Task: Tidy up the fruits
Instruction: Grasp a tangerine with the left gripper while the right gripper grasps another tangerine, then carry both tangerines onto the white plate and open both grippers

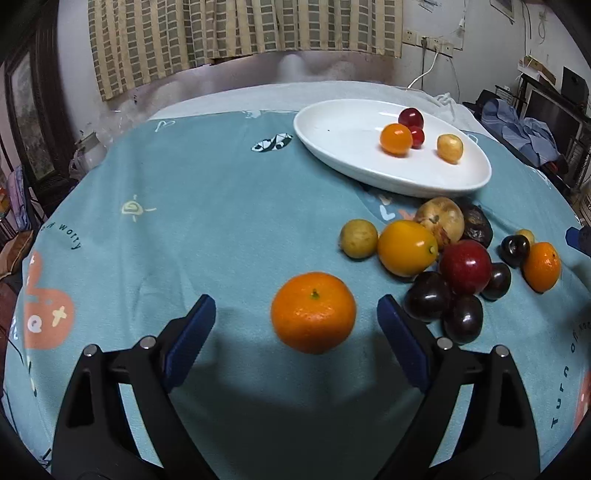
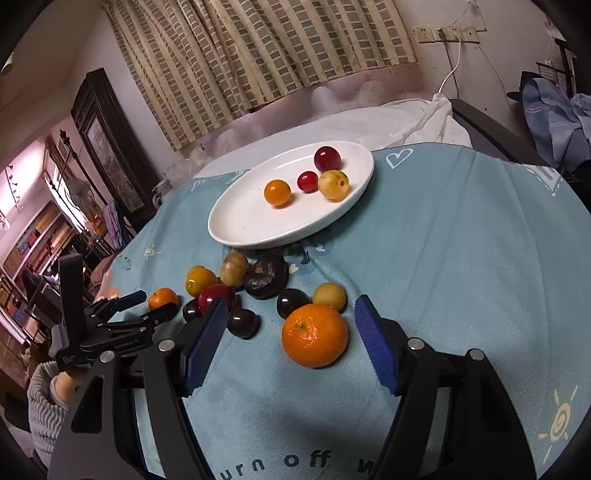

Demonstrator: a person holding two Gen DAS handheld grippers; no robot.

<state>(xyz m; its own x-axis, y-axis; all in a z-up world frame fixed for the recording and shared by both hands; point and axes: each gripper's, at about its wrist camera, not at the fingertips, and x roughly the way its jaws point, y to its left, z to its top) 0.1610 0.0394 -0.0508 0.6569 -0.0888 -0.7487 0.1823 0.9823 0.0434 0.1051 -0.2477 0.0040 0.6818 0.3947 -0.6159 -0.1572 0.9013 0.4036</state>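
A white oval plate (image 1: 332, 129) holds several small fruits: an orange one (image 1: 396, 139), two red ones and a yellow one. It also shows in the right wrist view (image 2: 240, 221). A pile of loose fruits (image 1: 443, 258) lies on the blue cloth in front of the plate. My left gripper (image 1: 296, 314) is open, with a mandarin (image 1: 313, 312) lying between its fingers. My right gripper (image 2: 291, 328) is open around another mandarin (image 2: 314, 335). The left gripper (image 2: 147, 304) shows in the right wrist view, open beside its mandarin (image 2: 162, 298).
The table is covered by a blue printed cloth (image 1: 184, 240) over a white cloth (image 2: 406, 122). A curtain (image 1: 240, 29) and a wall stand behind. Furniture and clothes (image 1: 524, 129) lie to the right, shelves (image 2: 37, 240) to the left.
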